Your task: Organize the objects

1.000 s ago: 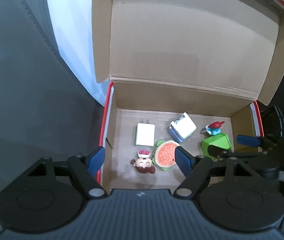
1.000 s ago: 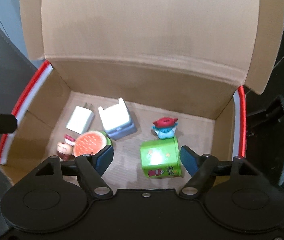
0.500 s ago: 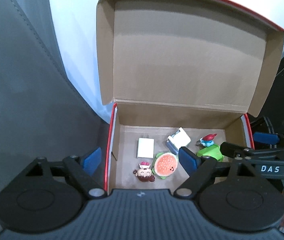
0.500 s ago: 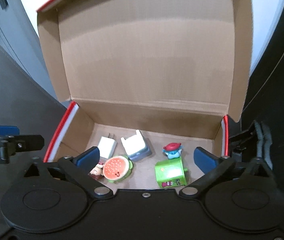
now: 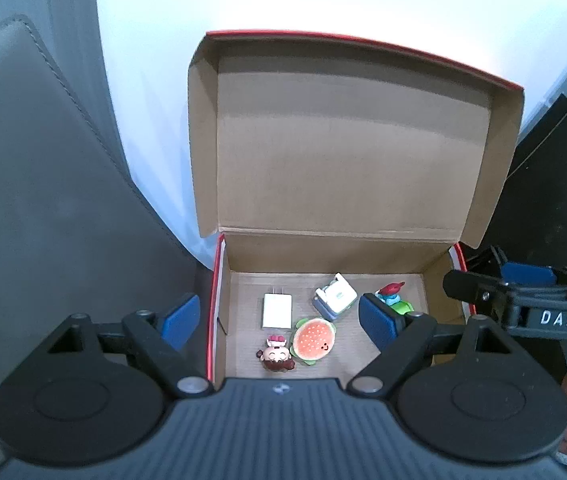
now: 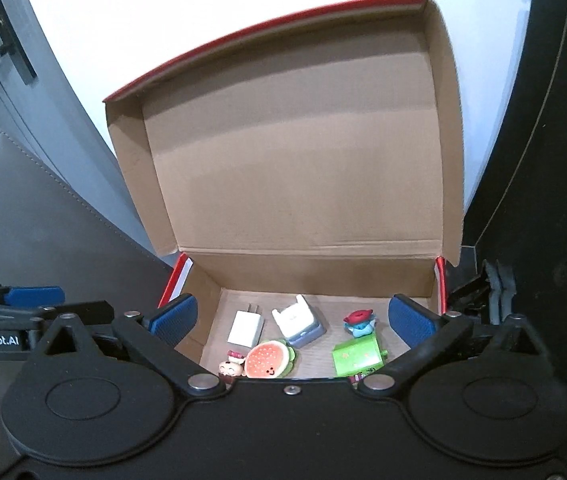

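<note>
Six small items lie in the cardboard box (image 6: 439, 280), lid (image 6: 295, 152) upright. Left gripper (image 5: 279, 320) opening, right gripper (image 6: 299, 320) spread wide; both empty. Likely next: close the lid, pushing evenly from both top corners.

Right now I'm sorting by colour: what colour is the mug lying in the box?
Bright green mug, clearest in the right wrist view.

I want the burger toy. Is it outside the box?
No, the round orange burger toy lies inside the open brown cardboard box.
</note>
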